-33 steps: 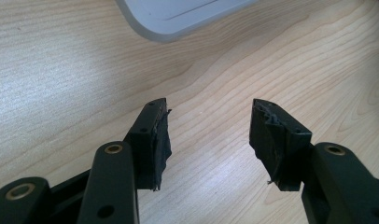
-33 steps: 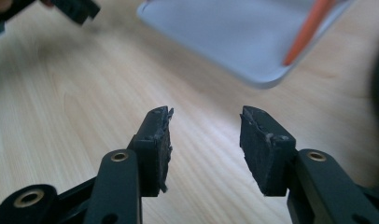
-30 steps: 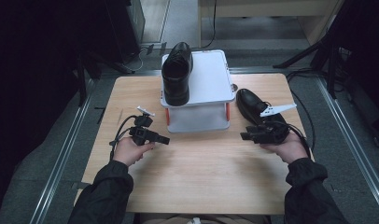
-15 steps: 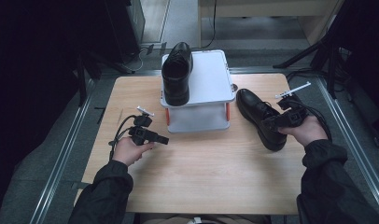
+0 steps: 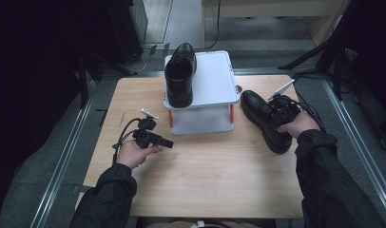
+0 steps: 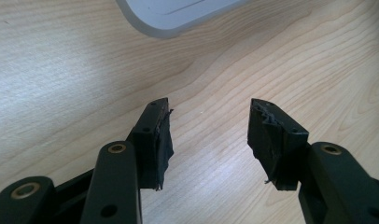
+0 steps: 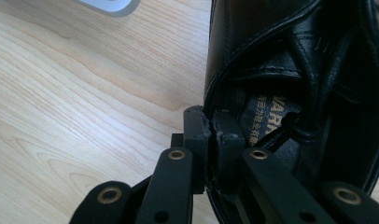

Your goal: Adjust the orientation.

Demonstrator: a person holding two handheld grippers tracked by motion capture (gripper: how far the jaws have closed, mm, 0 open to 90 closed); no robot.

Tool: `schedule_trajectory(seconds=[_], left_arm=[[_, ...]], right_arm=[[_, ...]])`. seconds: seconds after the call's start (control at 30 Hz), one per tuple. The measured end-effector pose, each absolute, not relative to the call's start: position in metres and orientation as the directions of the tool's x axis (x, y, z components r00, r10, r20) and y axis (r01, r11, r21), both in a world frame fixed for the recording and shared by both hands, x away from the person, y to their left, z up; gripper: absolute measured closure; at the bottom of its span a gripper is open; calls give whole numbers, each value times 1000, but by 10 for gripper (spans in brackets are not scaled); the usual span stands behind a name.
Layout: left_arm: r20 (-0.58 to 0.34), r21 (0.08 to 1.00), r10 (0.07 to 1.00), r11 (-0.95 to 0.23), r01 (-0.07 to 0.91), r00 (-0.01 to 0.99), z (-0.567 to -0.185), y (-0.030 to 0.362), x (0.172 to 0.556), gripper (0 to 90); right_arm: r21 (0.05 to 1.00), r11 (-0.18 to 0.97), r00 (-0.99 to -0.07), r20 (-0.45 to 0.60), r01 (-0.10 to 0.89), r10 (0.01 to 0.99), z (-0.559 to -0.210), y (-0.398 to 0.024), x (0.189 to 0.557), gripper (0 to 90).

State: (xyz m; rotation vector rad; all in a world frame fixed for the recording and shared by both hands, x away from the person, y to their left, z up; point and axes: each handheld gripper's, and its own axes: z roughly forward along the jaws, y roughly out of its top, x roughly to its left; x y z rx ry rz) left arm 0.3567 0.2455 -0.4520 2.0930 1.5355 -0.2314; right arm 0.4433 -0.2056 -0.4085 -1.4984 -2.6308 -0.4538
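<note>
The black shoe (image 5: pixel 265 118) lies near the tabletop's (image 5: pixel 205 180) right edge, beside the white stand (image 5: pixel 205 95). The right gripper (image 7: pixel 211 126), jaws just closed, pinches its collar. The left gripper (image 6: pixel 208 123) rests released near the left edge.

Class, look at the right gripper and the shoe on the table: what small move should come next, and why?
Probably lift the shoe toward the free half of the white stand, beside the other shoe. The right gripper has just been closing and now pinches the shoe's collar.
</note>
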Motion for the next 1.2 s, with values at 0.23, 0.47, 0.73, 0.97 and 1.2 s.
schedule_trajectory(seconds=[0.23, 0.47, 0.73, 0.97, 1.2], left_arm=[[-447, 313, 826, -214, 925, 342, -452, 248, 358, 493], [-440, 306, 826, -230, 924, 352, -453, 245, 358, 493], [-442, 304, 824, -234, 924, 354, -453, 244, 357, 493], [-435, 302, 829, -233, 924, 351, -454, 245, 357, 492], [-434, 300, 830, -232, 925, 349, -454, 245, 357, 492]], right_arm=[[163, 427, -455, 234, 890, 859, -401, -196, 452, 871], [126, 397, -417, 258, 909, 872, -396, -166, 468, 867], [113, 408, -423, 267, 906, 866, -404, -148, 472, 842], [181, 375, -415, 322, 909, 851, -397, -160, 471, 739], [248, 347, -414, 321, 905, 851, -364, -185, 473, 695]])
